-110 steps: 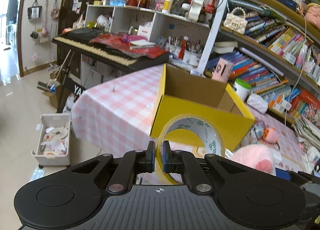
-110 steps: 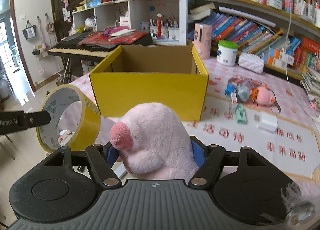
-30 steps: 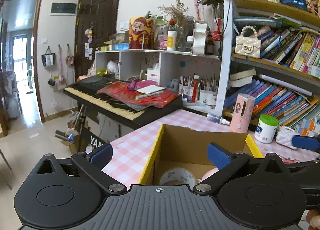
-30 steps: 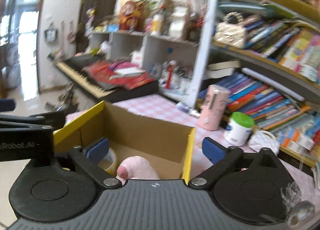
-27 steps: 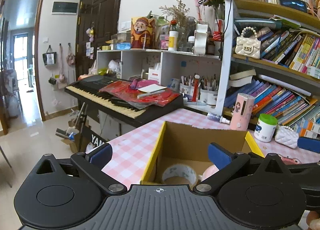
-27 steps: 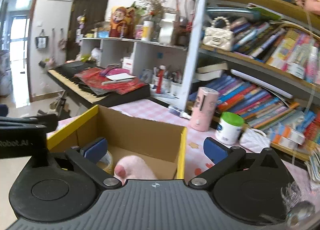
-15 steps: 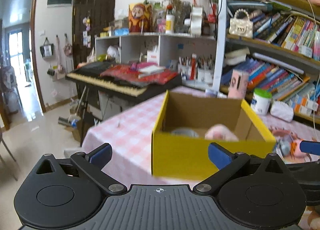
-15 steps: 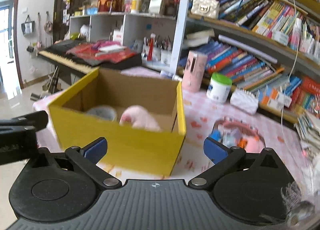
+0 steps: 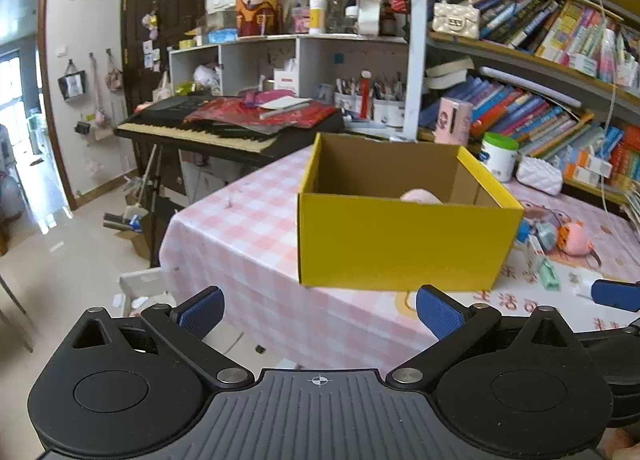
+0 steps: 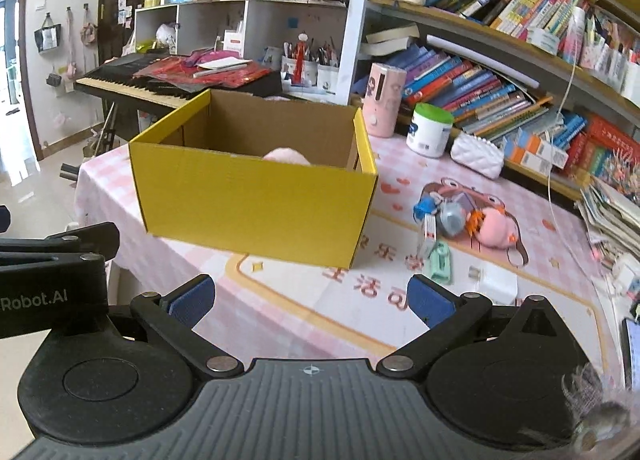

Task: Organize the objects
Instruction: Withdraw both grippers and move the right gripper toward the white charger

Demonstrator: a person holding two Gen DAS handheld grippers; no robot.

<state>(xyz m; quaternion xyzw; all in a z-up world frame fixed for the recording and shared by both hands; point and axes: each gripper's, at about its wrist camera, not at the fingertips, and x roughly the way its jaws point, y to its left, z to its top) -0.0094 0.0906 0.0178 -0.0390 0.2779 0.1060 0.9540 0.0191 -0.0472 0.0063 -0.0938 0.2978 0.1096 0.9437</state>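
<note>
Open cardboard box (image 9: pixel 404 248): bright yellow outside, plain brown inside. Rounded plush toy (image 10: pixel 286 156) in it: pale pink. Tablecloth (image 9: pixel 240 236): pink-and-white check. Printed mat (image 10: pixel 304 300): pale pink, yellow border line, red characters. Gripper finger pads (image 9: pixel 200 310): blue, ribbed; bodies black. Round jar (image 10: pixel 429 130): white, green lid.

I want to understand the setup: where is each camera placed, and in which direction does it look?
Left wrist: sits on the left gripper, facing the yellow box on the table; its own open fingers show, and a fingertip of the other gripper at right.
Right wrist: sits on the right gripper, facing the same box; its open fingers and the left gripper's body at left show.
Shared: box, pink plush inside, bookshelf.
</note>
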